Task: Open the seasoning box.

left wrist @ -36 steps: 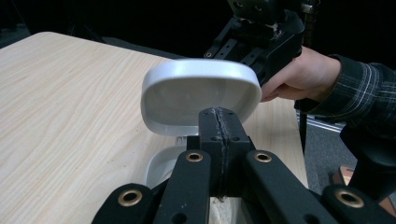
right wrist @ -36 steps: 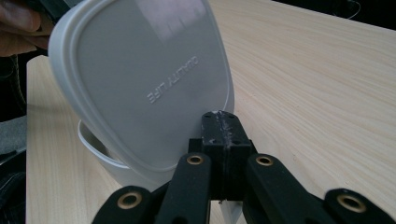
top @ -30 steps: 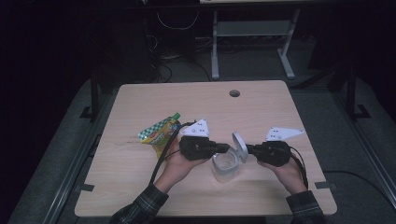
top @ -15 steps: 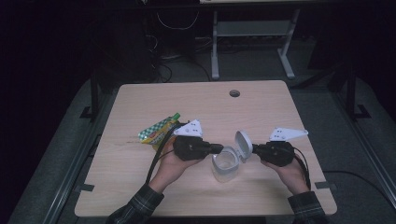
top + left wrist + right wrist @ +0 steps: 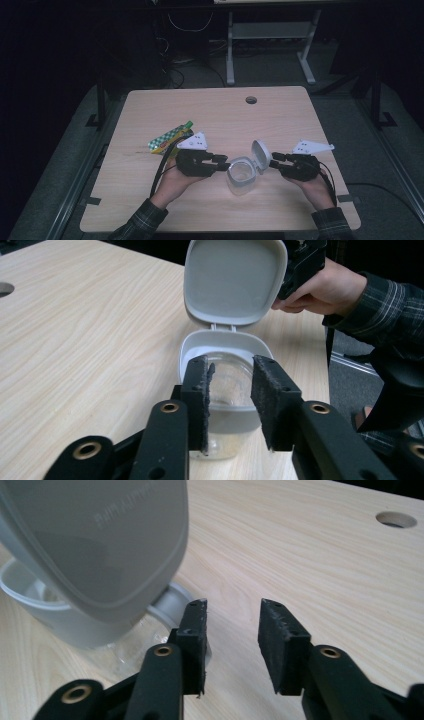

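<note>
Both forearms in plaid sleeves entering from 6 o'clock of the high view, hands level over the near half of the desk (image 5: 210, 107) and turned inward toward each other. Left gripper (image 5: 222, 162) held low at about 7 o'clock of the desk's middle, pointing toward 3 o'clock; jaws spread, straddling the near rim of the clear container (image 5: 241, 174) without pinching it, one pad just inside the rim and one beside it in the left gripper view. Right gripper (image 5: 275, 159) at about 5 o'clock, pointing toward 9 o'clock; jaws spread and gripping nothing, close beside the raised hinged lid (image 5: 261, 156), whether touching it not clear. Container standing upright on the desk between the two grippers, lid tilted up at its 3 o'clock side. Raised lettering on the lid's outer face in the right gripper view, too blurred to read. Farther off, at 10 o'clock of the left gripper, a green and yellow packet (image 5: 171, 138) lying flat; print on it too small to read.
</note>
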